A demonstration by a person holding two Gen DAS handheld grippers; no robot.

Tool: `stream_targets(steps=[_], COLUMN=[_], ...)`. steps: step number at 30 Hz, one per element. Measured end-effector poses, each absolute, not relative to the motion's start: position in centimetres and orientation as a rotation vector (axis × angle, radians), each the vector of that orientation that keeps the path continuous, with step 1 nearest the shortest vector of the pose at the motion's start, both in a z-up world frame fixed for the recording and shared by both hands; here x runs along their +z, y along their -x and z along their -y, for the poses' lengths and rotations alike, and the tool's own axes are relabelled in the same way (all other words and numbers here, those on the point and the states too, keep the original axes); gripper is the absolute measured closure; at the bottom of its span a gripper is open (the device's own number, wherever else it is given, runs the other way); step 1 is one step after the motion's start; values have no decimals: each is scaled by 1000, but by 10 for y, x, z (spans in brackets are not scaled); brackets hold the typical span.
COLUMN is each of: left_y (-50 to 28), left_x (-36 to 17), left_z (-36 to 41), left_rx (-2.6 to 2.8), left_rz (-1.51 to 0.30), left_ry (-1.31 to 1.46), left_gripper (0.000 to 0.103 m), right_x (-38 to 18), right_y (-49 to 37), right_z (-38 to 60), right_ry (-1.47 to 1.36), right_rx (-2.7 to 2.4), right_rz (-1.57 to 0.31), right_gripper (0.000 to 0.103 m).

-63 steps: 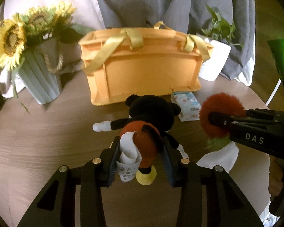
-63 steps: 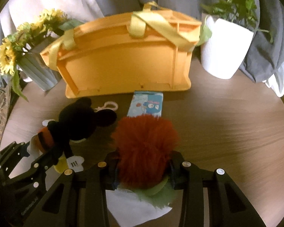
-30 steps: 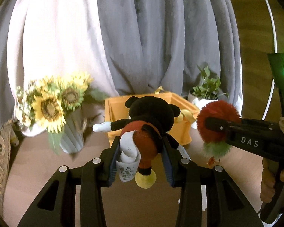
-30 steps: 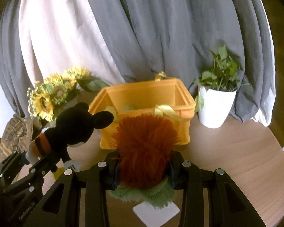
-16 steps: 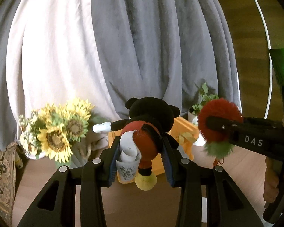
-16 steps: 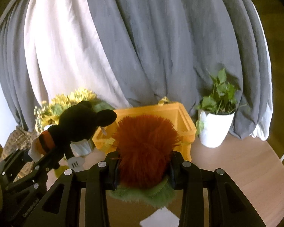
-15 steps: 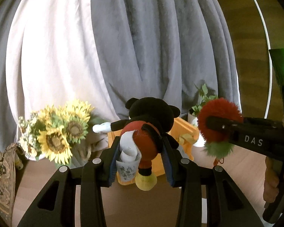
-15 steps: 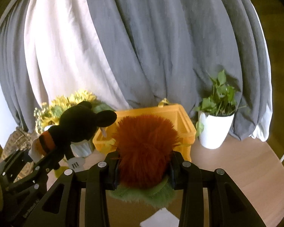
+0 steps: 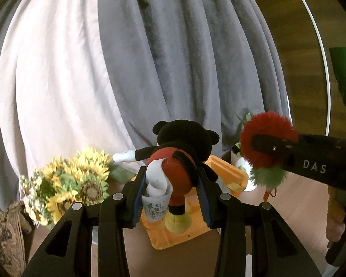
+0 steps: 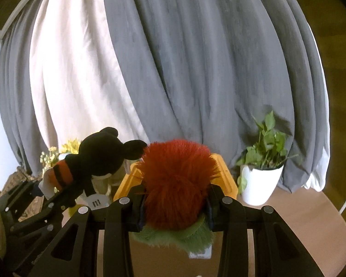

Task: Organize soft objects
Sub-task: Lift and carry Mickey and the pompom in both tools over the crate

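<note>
— Left tongs (image 9: 170,198) first, from their own camera: what do they hold, and why so high?

— They are clenched on the mouse plush (image 9: 182,161), with both pads pressing its red middle. Its black head points forward, away from the tongs, and its paper tag (image 9: 155,204) hangs down between the fingers. I think the toy is carried in the air so that it can go over the wall of the orange basket (image 9: 226,180), which lies below and just ahead of the fingertips.

— And to the right of these tongs?

— The right tongs (image 9: 253,145) come in from the side, gripping the red furry ball (image 9: 268,128). A bunch of sunflowers (image 9: 80,184) stands to the lower left.

— Now the right camera.

— Right tongs (image 10: 175,204) are closed on the same red furry ball (image 10: 176,184); its fur bulges out between the two pads, and a green fringe hangs under it. The orange basket (image 10: 226,175) is directly ahead and mostly hidden behind the ball. At the left, the left tongs (image 10: 57,198) hold the mouse plush (image 10: 96,157) at similar height. A potted plant (image 10: 260,184) stands ahead to the right.

— So why are both toys side by side?

— Probably both are meant to drop into the basket; neither is inside yet.
</note>
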State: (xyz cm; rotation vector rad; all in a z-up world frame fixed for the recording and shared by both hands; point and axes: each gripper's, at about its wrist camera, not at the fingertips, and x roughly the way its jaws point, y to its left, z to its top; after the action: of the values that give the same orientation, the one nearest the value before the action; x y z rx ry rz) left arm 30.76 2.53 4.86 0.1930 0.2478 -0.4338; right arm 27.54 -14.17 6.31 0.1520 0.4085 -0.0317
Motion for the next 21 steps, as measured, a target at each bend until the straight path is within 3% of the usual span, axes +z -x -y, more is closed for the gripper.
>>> stream_targets(steps=[21], left_y=[-382], left_x=[49], left_z=[-12], left_rx=[-485], left_rz=[-248], left_ry=[-235], left_gripper=[63], right_x=[68], right_y=[-342], right_z=[150], right_ry=[-114], right_rx=[-63], right_rz=[-394], right_gripper=[64])
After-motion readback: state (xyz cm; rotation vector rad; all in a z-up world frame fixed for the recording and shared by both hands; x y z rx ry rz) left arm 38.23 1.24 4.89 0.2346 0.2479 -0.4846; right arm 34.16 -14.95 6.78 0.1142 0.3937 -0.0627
